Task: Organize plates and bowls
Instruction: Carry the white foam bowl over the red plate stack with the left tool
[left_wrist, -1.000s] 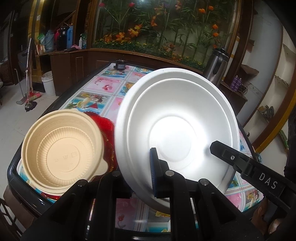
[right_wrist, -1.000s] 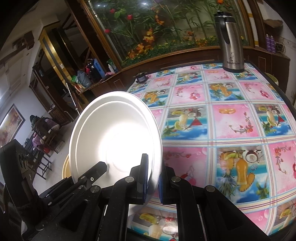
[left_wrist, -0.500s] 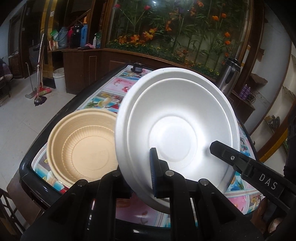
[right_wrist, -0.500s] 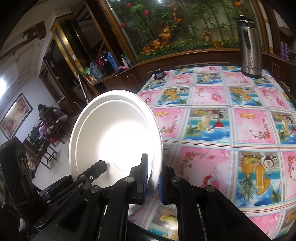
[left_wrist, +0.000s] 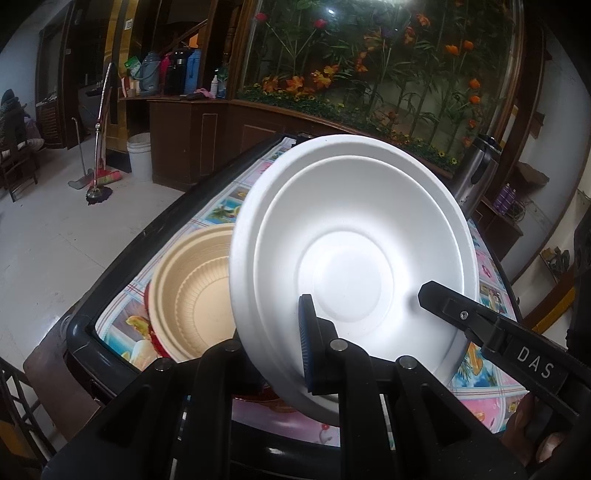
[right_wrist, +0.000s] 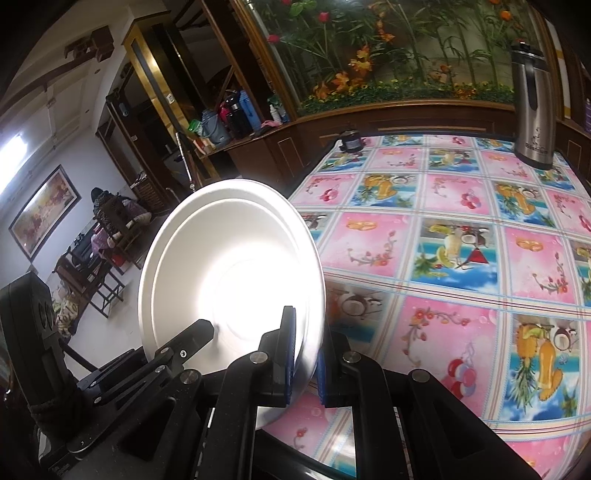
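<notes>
A white plate (left_wrist: 351, 266) is held tilted on edge above the table's near left corner. My left gripper (left_wrist: 284, 354) is shut on its lower rim; only the inner blue-padded finger shows. My right gripper (right_wrist: 306, 354) is shut on the same plate (right_wrist: 229, 273), one pad on each side of the rim. The right gripper's finger (left_wrist: 480, 317) reaches across the plate in the left wrist view. A tan ribbed bowl (left_wrist: 192, 295) sits on a red plate (left_wrist: 155, 343) below and left of the white plate.
The table (right_wrist: 461, 258) has a pink and blue fruit-print cloth and a black raised edge (left_wrist: 88, 332). A steel flask (right_wrist: 532, 107) stands at the far right, a small dark object (right_wrist: 351, 142) at the far edge. Floor lies to the left.
Both grippers have carried the white plate leftward over the table's left corner. The tan bowl now sits further right in the left wrist view, partly behind the plate.
</notes>
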